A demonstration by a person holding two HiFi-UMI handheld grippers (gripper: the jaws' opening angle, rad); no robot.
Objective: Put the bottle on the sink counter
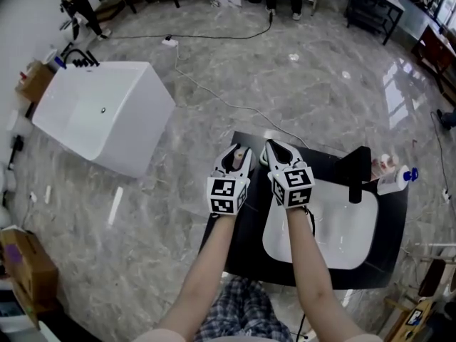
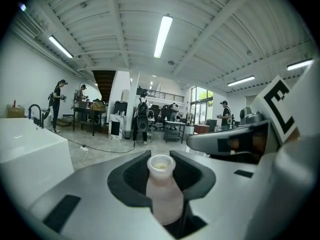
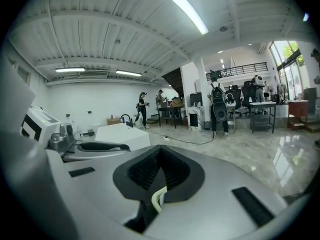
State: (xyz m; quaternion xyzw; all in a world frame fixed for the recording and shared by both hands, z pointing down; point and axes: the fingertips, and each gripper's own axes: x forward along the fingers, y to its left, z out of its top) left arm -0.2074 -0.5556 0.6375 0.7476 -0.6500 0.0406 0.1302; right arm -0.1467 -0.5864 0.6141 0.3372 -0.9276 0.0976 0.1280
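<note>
I am looking at a small bottle [image 2: 163,196] with a frosted, pale pink body, a narrower neck and a cream top, standing upright at the lower centre of the left gripper view. The left gripper [image 2: 161,160] is gripping it, with the jaws part open and the dark pads pressing on either side of the body while the neck is poking up between the tips. In the head view the bottle [image 1: 240,152] is sitting at mid-frame in the left gripper [image 1: 237,150], over the far left corner of the black sink counter [image 1: 239,251]. The right gripper [image 1: 275,148] is hovering just beside it with its jaws together, holding nothing I can identify.
</note>
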